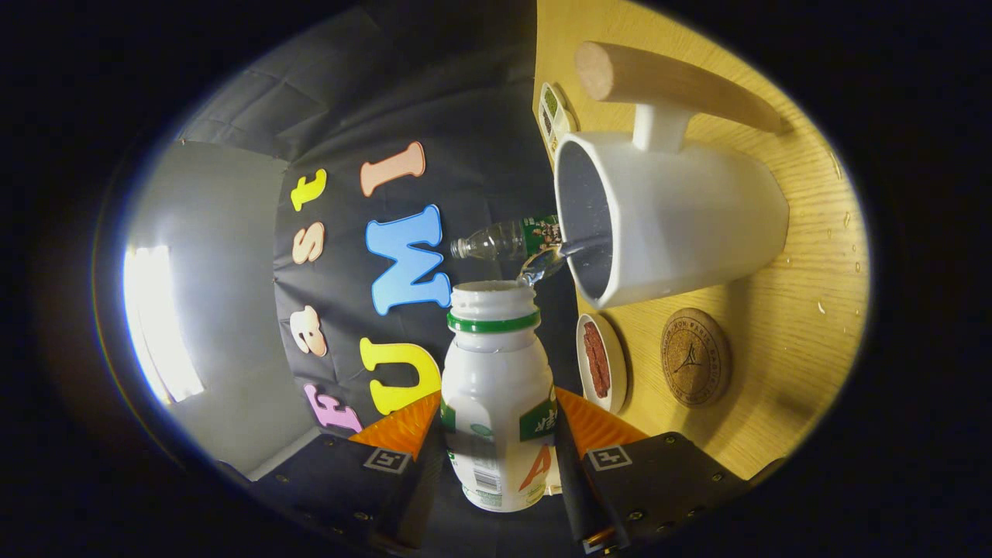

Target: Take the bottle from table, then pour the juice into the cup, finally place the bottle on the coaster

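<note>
Bottle [496,395] base is cut off low between the fingers, so bottom edge not visible; label partly hidden by the fingers. Liquid stream at the bottle mouth is glassy and hard to make out; it seems to run from the mouth into the cup [666,225], level inside cup can't be told. Beyond the cup rim a clear plastic bottle [504,239] w/ green label, half hidden by the cup; can't tell whether it lies or stands. Small packet [555,116] near the table [783,341] edge is partly covered by the cup, print too small to read. Counts: 1 white bottle w/ green neck ring, cap off; 1 white cup w/ wooden handle [674,77]; 1 round cork coaster [694,356]; 1 small white dish [601,361] w/ dark red content; 1 clear bottle; 1 packet. Few water drops on the table near the cup. Hand-held gripper [497,434] partly closed, both fingers pressing the white bottle's sides, bottle clamped between them, mouth pointing ahead, just short of the cup's rim. Cup sits just ahead of the fingers; dish and coaster beside it on the table, coaster bare, apart from the bottle.
</note>
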`<state>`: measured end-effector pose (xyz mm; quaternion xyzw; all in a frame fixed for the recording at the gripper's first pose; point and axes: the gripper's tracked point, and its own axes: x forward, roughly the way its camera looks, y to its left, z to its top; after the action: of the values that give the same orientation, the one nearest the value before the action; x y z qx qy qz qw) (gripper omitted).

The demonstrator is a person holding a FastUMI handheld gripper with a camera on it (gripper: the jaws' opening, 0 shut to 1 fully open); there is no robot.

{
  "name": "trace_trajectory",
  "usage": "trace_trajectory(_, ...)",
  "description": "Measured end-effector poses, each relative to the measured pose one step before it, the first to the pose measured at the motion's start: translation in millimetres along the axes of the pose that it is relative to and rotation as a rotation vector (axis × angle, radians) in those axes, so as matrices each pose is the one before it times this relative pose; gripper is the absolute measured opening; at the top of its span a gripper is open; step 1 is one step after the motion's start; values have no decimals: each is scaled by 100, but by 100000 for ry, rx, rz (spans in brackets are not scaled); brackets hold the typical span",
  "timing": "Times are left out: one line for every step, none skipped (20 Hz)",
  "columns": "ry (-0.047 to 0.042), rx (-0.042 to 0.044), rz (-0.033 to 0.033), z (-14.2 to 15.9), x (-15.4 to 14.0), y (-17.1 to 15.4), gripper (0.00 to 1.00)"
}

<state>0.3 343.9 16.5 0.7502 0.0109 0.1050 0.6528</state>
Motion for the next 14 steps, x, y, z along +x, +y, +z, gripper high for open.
trace_trajectory(-150,13,123,44,65,14,68)
trace_trajectory(-90,-41,58,-110,28,10,68)
trace_trajectory(120,195,104,-72,-24,-48,68)
trace_trajectory(-59,384,90,89,-133,77,68)
trace_trajectory(-99,416,308,12,-40,5,68)
trace_trajectory(-79,412,222,-80,87,116,68)
trace_trajectory(-56,175,246,-82,55,-12,68)
trace_trajectory(-117,38,177,40,12,76,68)
trace_trajectory(-54,-17,154,-28,73,-2,68)
trace_trajectory(-46,-7,103,15,-84,138,68)
trace_trajectory(-153,70,47,-46,20,-9,68)
trace_trajectory(-204,374,69,17,-39,35,68)
trace_trajectory(-104,474,355,57,-64,135,68)
trace_trajectory(-117,240,485,-47,120,90,68)
